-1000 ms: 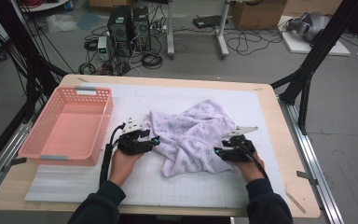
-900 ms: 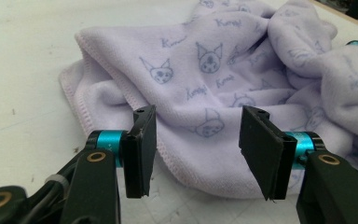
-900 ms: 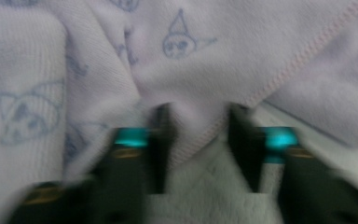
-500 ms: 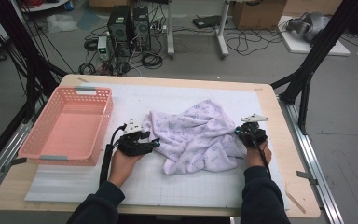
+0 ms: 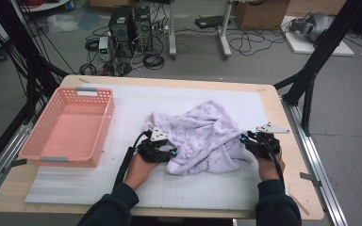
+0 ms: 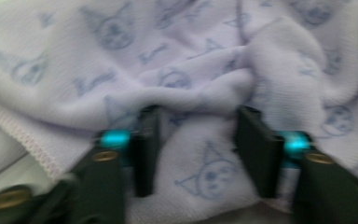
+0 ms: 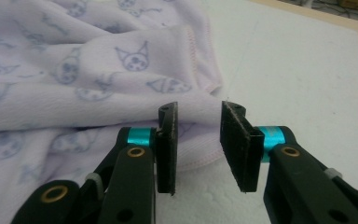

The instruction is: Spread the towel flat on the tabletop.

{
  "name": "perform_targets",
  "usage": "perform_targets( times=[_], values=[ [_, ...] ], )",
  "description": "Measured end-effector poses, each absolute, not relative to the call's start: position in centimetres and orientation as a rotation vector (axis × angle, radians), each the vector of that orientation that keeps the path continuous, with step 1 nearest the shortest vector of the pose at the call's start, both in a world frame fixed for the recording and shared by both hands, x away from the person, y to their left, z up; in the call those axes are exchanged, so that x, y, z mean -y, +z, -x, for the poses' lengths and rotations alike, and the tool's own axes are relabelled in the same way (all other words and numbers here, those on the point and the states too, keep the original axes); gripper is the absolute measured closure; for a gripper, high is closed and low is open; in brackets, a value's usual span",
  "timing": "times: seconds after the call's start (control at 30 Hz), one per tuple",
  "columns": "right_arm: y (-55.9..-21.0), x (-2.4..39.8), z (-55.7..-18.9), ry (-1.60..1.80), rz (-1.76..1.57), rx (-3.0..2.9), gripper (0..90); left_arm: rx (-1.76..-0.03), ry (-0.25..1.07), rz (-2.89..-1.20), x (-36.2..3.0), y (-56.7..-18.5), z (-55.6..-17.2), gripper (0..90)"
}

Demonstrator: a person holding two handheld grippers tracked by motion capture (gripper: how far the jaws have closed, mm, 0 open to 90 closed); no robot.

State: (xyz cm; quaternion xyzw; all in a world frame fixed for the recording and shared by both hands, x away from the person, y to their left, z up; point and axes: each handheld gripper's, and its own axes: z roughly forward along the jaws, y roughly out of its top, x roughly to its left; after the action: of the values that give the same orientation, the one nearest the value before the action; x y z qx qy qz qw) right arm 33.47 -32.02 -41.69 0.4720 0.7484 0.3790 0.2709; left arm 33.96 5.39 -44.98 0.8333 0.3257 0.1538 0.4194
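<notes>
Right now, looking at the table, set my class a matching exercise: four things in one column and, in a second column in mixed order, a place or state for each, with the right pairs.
Things:
1. basket
2. towel
3. left gripper
4. right gripper

Places or states:
A. crumpled in the middle of the white mat
B. at the towel's right edge, jaws open around its hem
C. pink and empty, at the left of the table
D. at the towel's left side, jaws apart with cloth between them

Pairs: 1-C, 2-A, 3-D, 4-B
</notes>
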Motion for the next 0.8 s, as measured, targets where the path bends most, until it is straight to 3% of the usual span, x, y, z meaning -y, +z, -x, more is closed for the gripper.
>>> perform_targets(
  times=[0.1, 0.13, 0.33, 0.53, 0.8],
  values=[
    [-42.1, 31.9, -33.0, 1.046, -1.251, -2.040, 64.6, -0.781, 0.384, -2.103, -5.1, -44.8, -34.1, 78.6],
    [-42.2, 31.7, -32.9, 1.045, -1.249, -2.055, 64.5, -0.794, 0.375, -2.095, -5.2, -44.7, -34.3, 80.2],
    [-42.2, 31.2, -32.8, 1.073, -1.213, -2.097, 63.0, -0.972, 0.470, -1.933, -8.6, -44.2, -35.8, 82.4],
    [-42.5, 30.4, -33.0, 1.154, -1.179, -2.167, 53.9, -1.132, 0.596, -1.785, -13.1, -43.1, -37.6, 82.6],
    [-43.6, 27.1, -33.9, 1.111, -1.088, -2.349, 48.1, -1.233, 0.669, -1.710, -14.9, -43.1, -39.3, 82.7]
  ],
)
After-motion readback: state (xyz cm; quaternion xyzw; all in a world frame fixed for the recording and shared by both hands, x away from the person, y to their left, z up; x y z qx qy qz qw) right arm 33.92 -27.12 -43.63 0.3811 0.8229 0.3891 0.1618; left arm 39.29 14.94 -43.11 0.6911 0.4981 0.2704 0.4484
